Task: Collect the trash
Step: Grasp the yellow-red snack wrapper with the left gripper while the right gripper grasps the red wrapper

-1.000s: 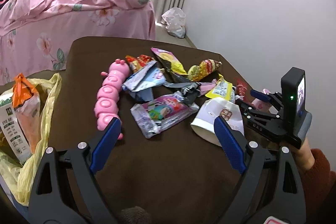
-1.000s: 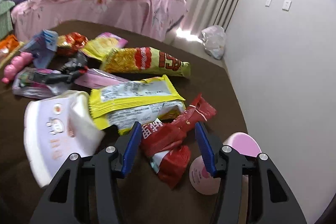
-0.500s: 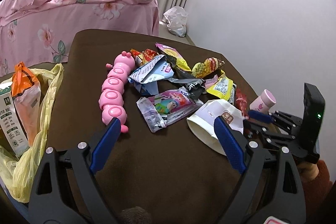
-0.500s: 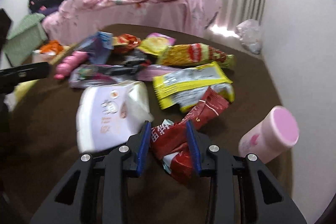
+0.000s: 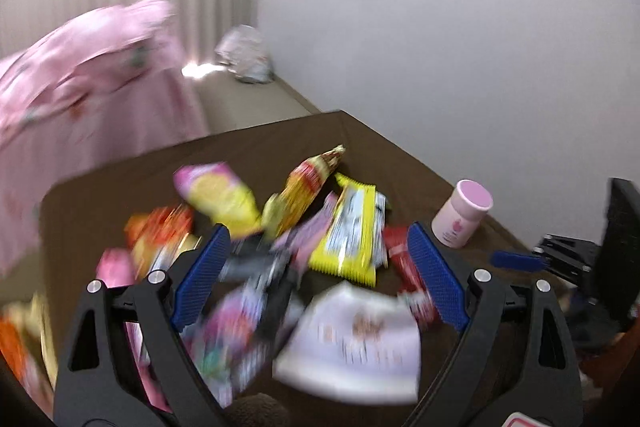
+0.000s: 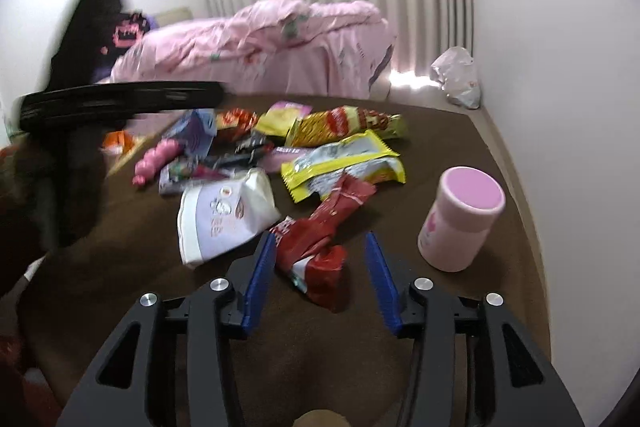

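Several snack wrappers lie in a heap on the brown table (image 6: pixel 448 131). A red wrapper (image 6: pixel 320 239) lies between the jaws of my right gripper (image 6: pixel 320 267), which is open around it with gaps on both sides. A crumpled white paper cup (image 6: pixel 224 215) lies just left of it. My left gripper (image 5: pixel 320 267) is open above the heap, over the white cup (image 5: pixel 352 343) and a yellow wrapper (image 5: pixel 352 231). The left wrist view is blurred.
A pink lidded cup (image 6: pixel 460 219) stands upright right of the red wrapper; it also shows in the left wrist view (image 5: pixel 462 213). A pink caterpillar toy (image 6: pixel 154 163) lies at the heap's left. A pink bed (image 6: pixel 260 47) stands behind the table. A plastic bag (image 6: pixel 456 75) lies on the floor.
My right gripper has opened wider around the red wrapper. My left gripper has swung right and forward over the heap, blurring its view.
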The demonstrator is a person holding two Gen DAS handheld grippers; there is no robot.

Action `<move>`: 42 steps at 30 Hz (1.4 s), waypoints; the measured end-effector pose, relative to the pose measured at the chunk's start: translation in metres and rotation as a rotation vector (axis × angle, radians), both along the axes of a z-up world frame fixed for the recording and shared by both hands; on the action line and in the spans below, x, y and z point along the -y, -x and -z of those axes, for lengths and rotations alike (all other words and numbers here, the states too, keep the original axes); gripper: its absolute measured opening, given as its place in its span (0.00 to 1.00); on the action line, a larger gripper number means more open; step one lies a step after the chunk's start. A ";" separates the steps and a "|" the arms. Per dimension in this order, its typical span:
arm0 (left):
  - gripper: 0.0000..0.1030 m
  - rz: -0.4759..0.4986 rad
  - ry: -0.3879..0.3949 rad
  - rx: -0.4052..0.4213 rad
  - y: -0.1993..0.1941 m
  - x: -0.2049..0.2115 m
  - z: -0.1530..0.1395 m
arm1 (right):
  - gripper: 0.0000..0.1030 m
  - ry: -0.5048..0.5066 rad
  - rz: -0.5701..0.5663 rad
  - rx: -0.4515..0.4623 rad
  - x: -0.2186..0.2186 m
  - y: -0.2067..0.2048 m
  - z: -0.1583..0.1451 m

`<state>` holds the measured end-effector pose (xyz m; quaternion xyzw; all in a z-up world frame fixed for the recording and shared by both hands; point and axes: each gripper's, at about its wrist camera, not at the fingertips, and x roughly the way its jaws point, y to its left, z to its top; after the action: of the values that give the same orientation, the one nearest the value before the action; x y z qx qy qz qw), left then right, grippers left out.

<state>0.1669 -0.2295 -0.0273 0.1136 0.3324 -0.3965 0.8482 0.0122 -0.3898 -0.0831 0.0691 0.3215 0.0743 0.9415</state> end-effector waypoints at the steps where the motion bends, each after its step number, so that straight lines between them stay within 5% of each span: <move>1: 0.78 0.020 -0.032 0.001 -0.010 0.013 0.003 | 0.59 -0.031 -0.002 -0.013 0.004 -0.001 0.003; 6: 0.60 0.027 -0.246 -0.068 -0.065 0.074 0.037 | 0.59 -0.067 0.005 -0.040 0.012 0.001 0.012; 9: 0.32 -0.025 -0.303 -0.128 -0.084 0.083 0.055 | 0.59 -0.079 -0.002 -0.012 0.016 0.006 0.009; 13: 0.08 -0.071 -0.195 -0.159 -0.081 0.064 0.042 | 0.59 -0.065 0.021 0.000 0.019 0.009 0.008; 24: 0.08 -0.162 -0.017 -0.168 0.008 -0.027 -0.009 | 0.59 -0.014 0.038 -0.023 0.009 0.004 0.008; 31: 0.08 -0.205 -0.068 -0.188 0.051 -0.065 0.016 | 0.59 0.039 0.080 -0.053 0.001 0.004 0.010; 37: 0.41 -0.123 -0.016 -0.245 0.069 -0.076 0.021 | 0.59 0.053 0.096 -0.077 -0.002 0.005 0.006; 42: 0.50 -0.134 0.007 -0.172 0.048 -0.065 0.000 | 0.59 0.031 0.075 -0.063 -0.004 0.010 0.006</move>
<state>0.1189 -0.1646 -0.0275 0.0537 0.4092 -0.3485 0.8415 0.0021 -0.3859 -0.0889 0.0688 0.3494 0.0315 0.9339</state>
